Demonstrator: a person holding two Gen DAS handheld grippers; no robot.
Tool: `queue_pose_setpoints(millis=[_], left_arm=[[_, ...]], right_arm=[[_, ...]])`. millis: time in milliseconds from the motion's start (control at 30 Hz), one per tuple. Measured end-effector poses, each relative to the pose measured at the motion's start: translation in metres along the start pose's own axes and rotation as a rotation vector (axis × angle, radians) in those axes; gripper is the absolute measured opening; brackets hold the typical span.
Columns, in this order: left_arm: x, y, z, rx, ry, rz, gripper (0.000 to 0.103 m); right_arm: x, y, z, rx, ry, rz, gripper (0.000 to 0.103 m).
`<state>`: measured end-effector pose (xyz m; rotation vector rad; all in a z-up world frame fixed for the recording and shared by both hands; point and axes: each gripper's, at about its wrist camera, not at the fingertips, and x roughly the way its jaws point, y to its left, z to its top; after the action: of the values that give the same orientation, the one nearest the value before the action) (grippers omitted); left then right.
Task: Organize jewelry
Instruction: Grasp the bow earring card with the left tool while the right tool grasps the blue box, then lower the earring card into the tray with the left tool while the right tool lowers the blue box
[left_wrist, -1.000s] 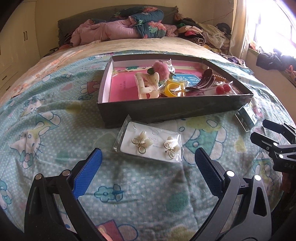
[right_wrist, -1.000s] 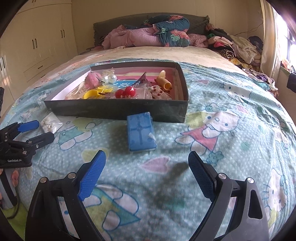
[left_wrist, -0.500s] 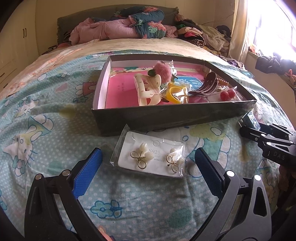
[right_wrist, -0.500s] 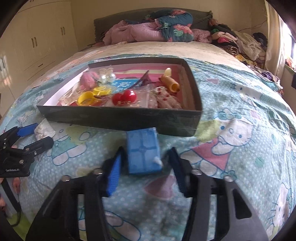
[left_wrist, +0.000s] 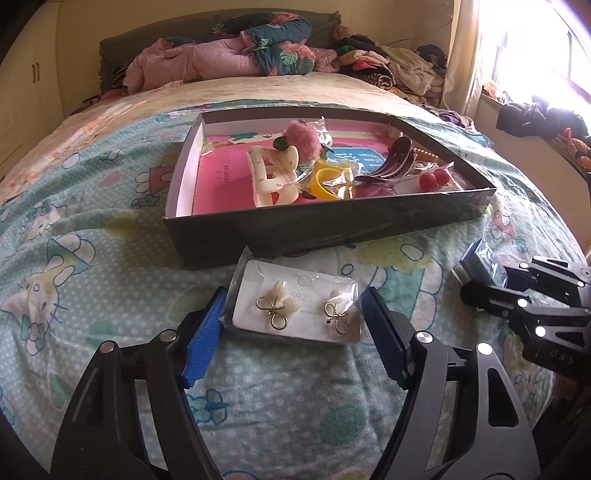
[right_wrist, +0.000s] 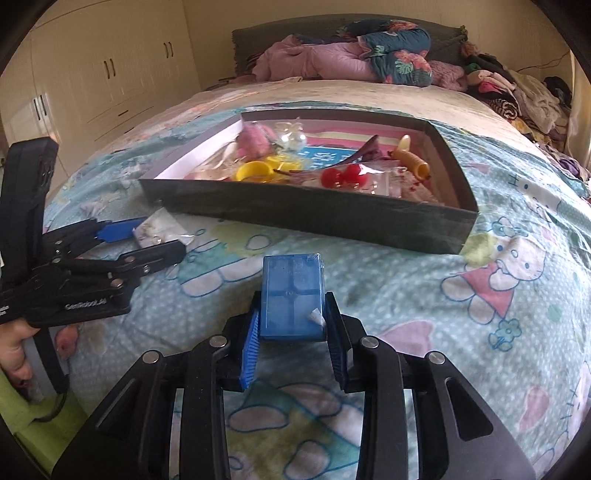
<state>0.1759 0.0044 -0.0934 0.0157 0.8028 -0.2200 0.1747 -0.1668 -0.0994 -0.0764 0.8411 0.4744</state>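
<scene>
Right wrist: your right gripper (right_wrist: 291, 334) is clamped on box (right_wrist: 291, 295); left gripper (left_wrist: 291, 325) jaws apart round earrings (left_wrist: 295, 308). Neither's in tray (left_wrist: 325, 230) yet.

Right hand-held gripper (right_wrist: 291, 338): blue pads pressed against both sides of a blue case (right_wrist: 291, 295), on patterned bedspread (right_wrist: 443, 314). Beyond: dark tray (right_wrist: 332, 218) holding hair accessories. Left hand-held gripper (right_wrist: 155, 238): fingers either side of a bagged earring card (right_wrist: 159, 230).
</scene>
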Motion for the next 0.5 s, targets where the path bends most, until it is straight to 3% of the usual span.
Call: queue_pose_setpoints(millis=[67,500], left_arm=[[-0.002,0.000,0.000,0.001,0.003,-0.010,0.059],[-0.035,-0.007,0.005,-0.023,-0.052,-0.051,0.059]], right_arm=[[-0.004,0.004,-0.003,-0.002,0.004,0.014,0.031],[-0.030,0.022,-0.003,-0.022,-0.027,0.049,0.031]])
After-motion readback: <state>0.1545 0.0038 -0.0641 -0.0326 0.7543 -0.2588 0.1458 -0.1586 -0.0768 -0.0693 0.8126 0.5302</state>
